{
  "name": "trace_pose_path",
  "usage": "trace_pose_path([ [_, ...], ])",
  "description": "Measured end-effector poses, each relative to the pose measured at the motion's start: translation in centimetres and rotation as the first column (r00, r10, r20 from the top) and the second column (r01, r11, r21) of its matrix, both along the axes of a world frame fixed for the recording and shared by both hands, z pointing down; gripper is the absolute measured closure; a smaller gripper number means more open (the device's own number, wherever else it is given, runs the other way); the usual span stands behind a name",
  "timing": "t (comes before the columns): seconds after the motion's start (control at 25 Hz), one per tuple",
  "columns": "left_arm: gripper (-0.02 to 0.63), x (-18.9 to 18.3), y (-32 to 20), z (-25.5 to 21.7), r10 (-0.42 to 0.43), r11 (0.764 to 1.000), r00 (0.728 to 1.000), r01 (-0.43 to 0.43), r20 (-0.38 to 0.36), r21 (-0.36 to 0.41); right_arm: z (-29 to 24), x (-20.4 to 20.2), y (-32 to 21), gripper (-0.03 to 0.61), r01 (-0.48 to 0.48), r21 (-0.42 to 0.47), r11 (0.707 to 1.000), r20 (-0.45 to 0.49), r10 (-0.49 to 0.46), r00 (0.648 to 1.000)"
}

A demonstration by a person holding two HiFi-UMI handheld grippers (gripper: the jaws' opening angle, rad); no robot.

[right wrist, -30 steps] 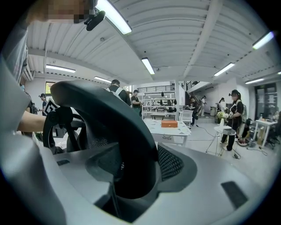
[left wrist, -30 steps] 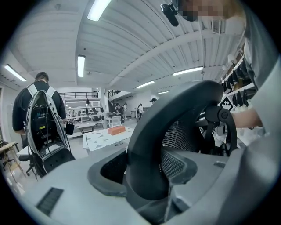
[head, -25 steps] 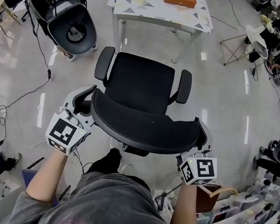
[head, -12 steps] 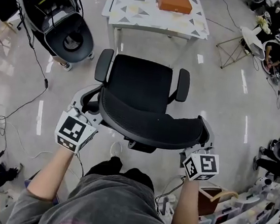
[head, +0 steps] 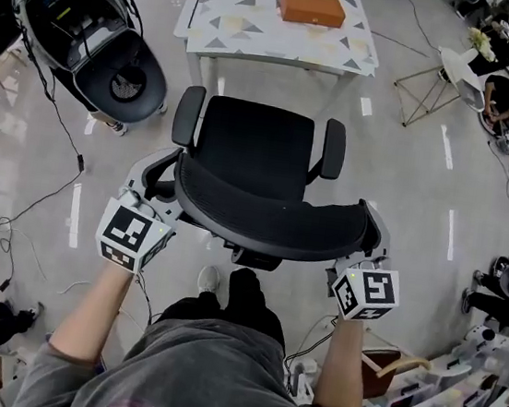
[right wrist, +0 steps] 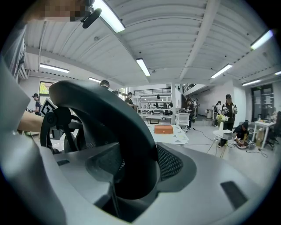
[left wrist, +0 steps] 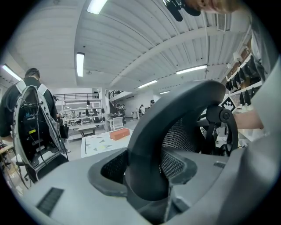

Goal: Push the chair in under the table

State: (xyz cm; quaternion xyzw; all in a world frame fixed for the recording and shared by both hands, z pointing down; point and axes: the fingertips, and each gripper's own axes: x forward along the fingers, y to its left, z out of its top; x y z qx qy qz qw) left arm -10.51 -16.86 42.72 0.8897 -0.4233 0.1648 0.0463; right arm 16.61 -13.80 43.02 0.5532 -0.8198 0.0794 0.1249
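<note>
A black mesh office chair (head: 257, 147) stands facing the white patterned table (head: 212, 29), with its seat a short way in front of the table's near edge. My left gripper (head: 158, 183) is shut on the left end of the curved backrest (head: 270, 223). My right gripper (head: 371, 249) is shut on its right end. In the left gripper view the backrest frame (left wrist: 149, 140) fills the gap between the grey fingers (left wrist: 66, 193). The right gripper view shows the same frame (right wrist: 127, 145) between its fingers (right wrist: 219, 189). An orange box (head: 310, 8) lies on the table.
A black-and-white pod-shaped machine (head: 101, 29) stands left of the table, with cables (head: 45, 170) trailing over the floor. At the right are a small round table (head: 458, 71) with people near it and storage bins (head: 452, 401). My foot (head: 210, 280) is under the backrest.
The chair and both grippers have moved forward toward the table, which now sits closer to the seat. Both grips on the backrest are unchanged.
</note>
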Motion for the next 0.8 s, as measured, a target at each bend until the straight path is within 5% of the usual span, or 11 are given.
trace_pose_path([
  [0.8,0.388,3.2,-12.9,-0.1,-0.101,0.994,0.995,0.100,0.017,0.040,-0.1,3.3,-15.1,0.345,0.106,0.018,0.994,0.014,-0.107,0.994],
])
